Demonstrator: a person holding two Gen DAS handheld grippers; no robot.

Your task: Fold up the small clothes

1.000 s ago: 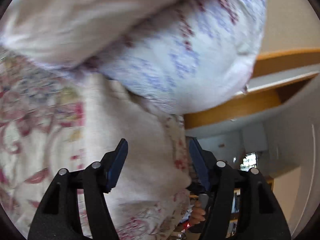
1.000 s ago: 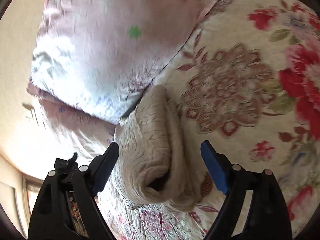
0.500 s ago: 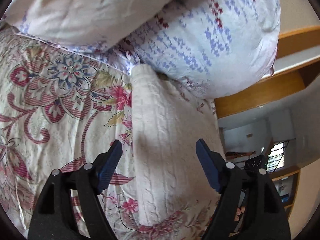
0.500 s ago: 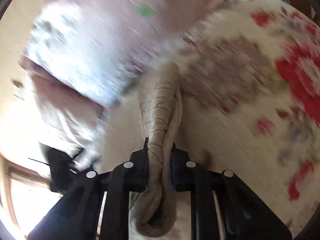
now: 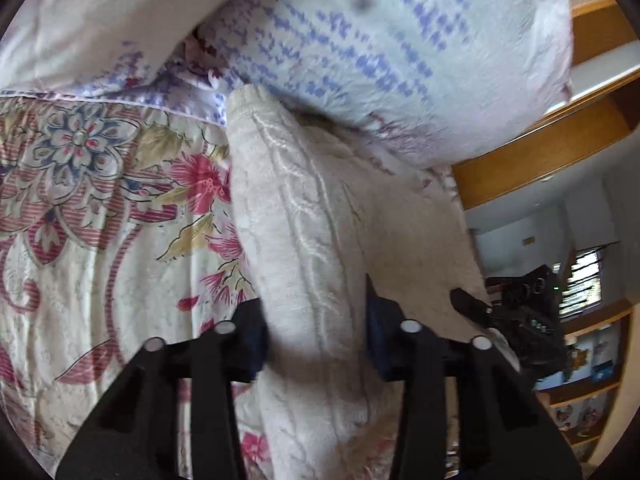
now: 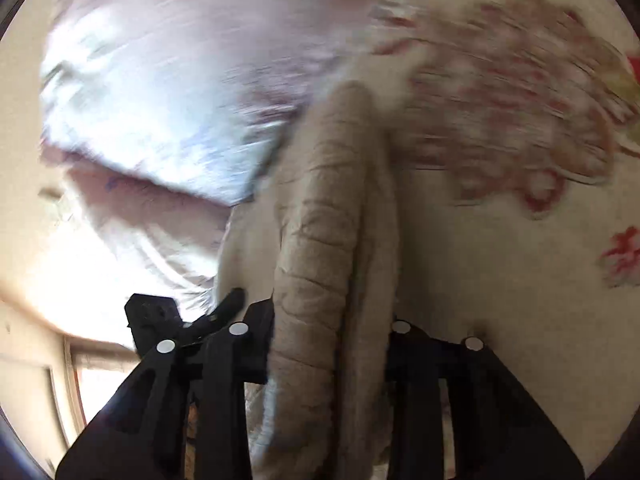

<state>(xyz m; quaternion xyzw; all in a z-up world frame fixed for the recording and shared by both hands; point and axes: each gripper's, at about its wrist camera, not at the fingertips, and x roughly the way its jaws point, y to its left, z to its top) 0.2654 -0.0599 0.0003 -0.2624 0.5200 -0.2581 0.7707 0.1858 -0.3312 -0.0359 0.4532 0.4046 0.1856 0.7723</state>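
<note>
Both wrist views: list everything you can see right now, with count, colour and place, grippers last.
Garment: one, cream cable-knit, folded into a long roll on the bedspread, far end against the pillows.
Bedspread: one, cream with red and blue flowers, under the garment.
Pillows: two, white with blue and red print, stacked at the head of the bed.
Headboard: one, orange-brown wood, behind the pillows.
Shelves: wooden, holding small items, background right of the left view.
Left gripper: black with blue pads, shut on the garment.
Right gripper: black, shut on the garment's other side; view blurred.
</note>
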